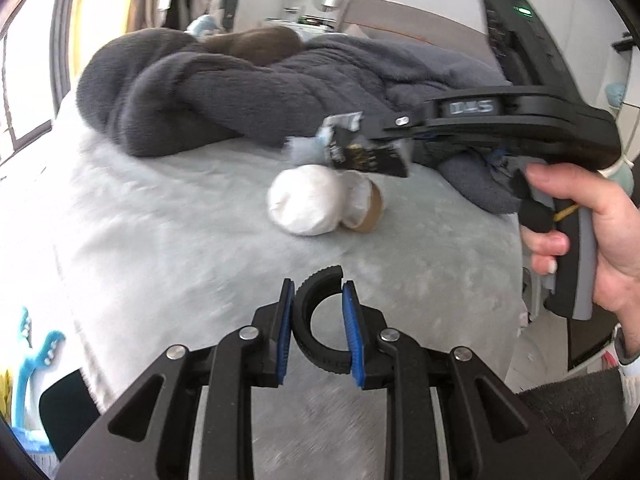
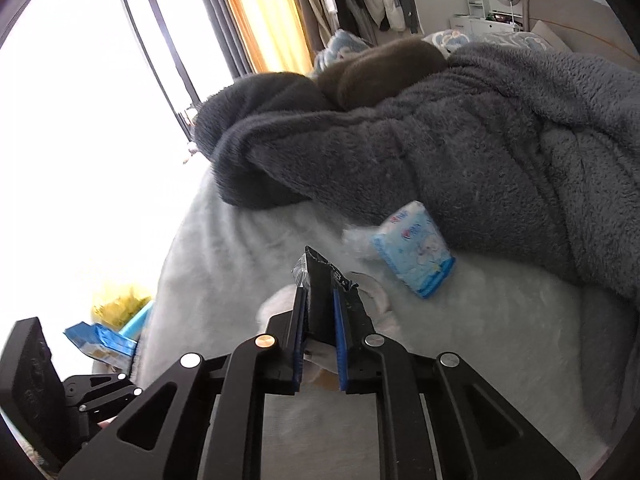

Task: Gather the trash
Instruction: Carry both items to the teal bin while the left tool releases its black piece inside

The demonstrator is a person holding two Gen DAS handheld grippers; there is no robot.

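A black snack wrapper [image 2: 320, 300] sits pinched in the closed right gripper [image 2: 319, 334], lifted clear of the pale bedspread [image 1: 160, 240]; the left gripper [image 1: 318, 330] clamps a black curved ring piece [image 1: 316, 312]. Carrying the wrapper off level and unhurried should stop the thin foil slipping free.

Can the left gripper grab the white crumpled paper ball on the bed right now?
Probably not yet: the left gripper is shut on a black curved plastic ring. The white crumpled paper ball lies unobstructed ahead of it.

Both tongs [image 1: 318, 316] [image 2: 320, 320] clamped tight
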